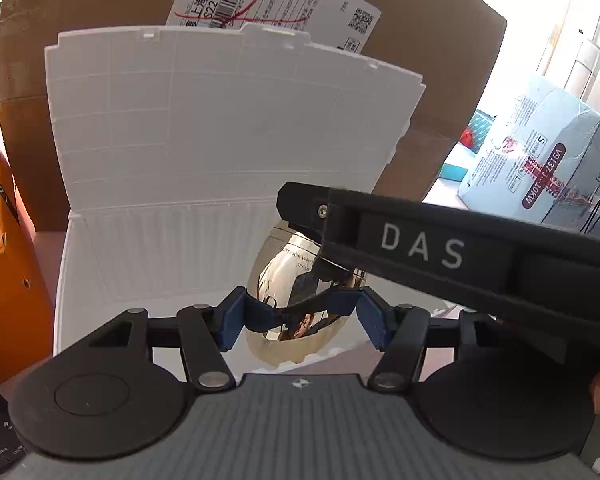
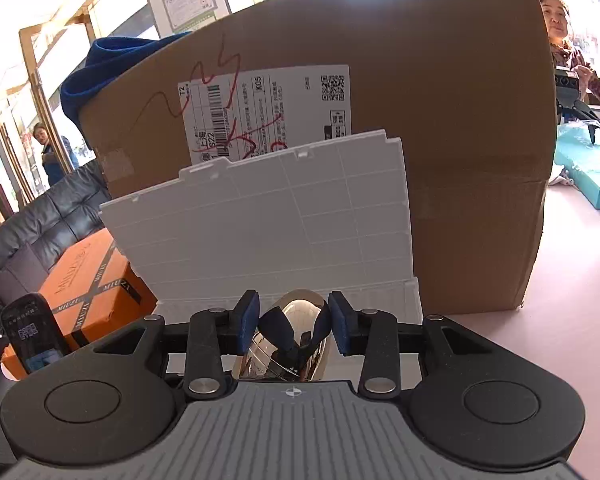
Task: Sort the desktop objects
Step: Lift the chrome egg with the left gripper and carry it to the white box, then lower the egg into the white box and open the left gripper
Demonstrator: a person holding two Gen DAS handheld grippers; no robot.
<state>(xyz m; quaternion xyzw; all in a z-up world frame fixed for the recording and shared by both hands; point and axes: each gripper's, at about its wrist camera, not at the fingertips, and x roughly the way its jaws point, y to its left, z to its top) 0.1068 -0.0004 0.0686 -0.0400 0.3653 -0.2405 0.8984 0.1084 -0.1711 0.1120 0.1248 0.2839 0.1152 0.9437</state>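
A shiny gold egg-shaped bottle (image 1: 284, 276) hangs in front of an open white plastic box (image 1: 140, 256), whose ribbed lid (image 1: 220, 120) stands upright behind it. My left gripper (image 1: 300, 320) is shut on it, with both blue pads against its sides. A finger of the right gripper (image 1: 420, 240), marked DAS, reaches in from the right over the bottle's top. In the right wrist view, my right gripper (image 2: 294, 320) is shut on the gold bottle (image 2: 296, 320), with the white lid (image 2: 280, 220) just beyond. The inside of the box is mostly hidden.
A big cardboard box (image 2: 460, 160) with a shipping label stands close behind the white box. An orange box (image 2: 92, 280) and a phone (image 2: 36, 332) lie to the left. Pale blue packages (image 1: 540, 160) and a teal box (image 2: 588, 168) lie on the pink table (image 2: 560, 300) to the right. A person (image 2: 560, 40) stands at the back right.
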